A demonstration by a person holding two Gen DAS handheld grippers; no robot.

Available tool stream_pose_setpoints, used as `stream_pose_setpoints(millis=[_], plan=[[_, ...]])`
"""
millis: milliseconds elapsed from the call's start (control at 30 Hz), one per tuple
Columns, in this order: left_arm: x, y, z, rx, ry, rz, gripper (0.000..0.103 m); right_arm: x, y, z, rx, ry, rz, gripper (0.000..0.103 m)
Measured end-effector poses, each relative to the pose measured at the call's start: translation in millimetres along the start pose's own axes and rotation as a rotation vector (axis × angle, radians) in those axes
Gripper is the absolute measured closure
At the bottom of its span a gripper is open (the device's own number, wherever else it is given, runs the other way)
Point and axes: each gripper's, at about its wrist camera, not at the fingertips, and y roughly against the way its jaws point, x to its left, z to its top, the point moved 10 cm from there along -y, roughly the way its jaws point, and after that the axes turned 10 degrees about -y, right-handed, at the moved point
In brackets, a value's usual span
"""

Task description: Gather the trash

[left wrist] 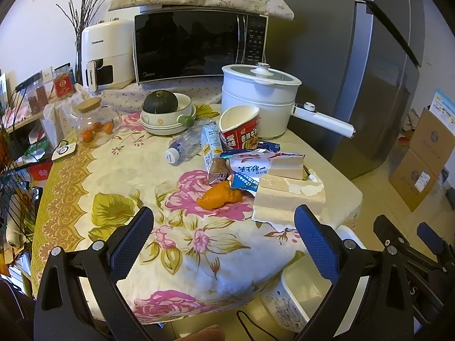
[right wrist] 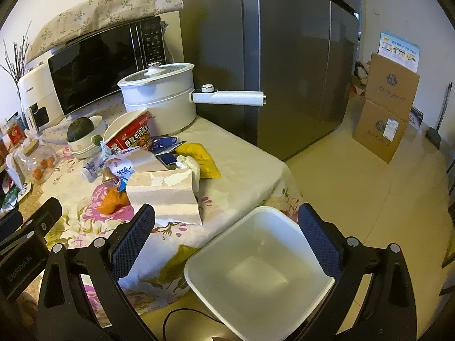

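Claws left (left wrist: 223, 228) and right (right wrist: 226, 227) hang spread, empty, near table trash (left wrist: 287, 193).

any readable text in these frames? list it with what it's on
"CHANGHONG": cream air fryer, on its front and handle.
"Midea": black microwave, lower left corner; keypad labels too small.
"香辣牛肉": red instant noodle cup; its other characters are cut off.
"GenRobot.AI": black body of the left tongs.
Blue-and-white snack bag, milk carton, red jar label, cardboard boxes and poster: blurred, unreadable.
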Motion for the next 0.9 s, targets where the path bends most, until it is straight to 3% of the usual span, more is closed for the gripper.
stream_pose_setpoints(millis=[433, 667, 900], plan=[[37.6, -12.6, -0.9, 0.028, 0.093, 0.055, 0.007, 26.2, -11.7, -8.8, 0.061, 0.005, 0.043, 0.007], [94.8, -29.6, -5.0, 0.05, 0.201, 0.127, 0.007, 58.4, -26.6, -25.7, 0.136, 0.0, 0.109, 0.007], [162.4, -57.3, -27.8, 0.128, 0.381, 0.144, 0.007, 109.4, -48.6, -60.8, 0.214, 0.114, 0.133, 0.007]])
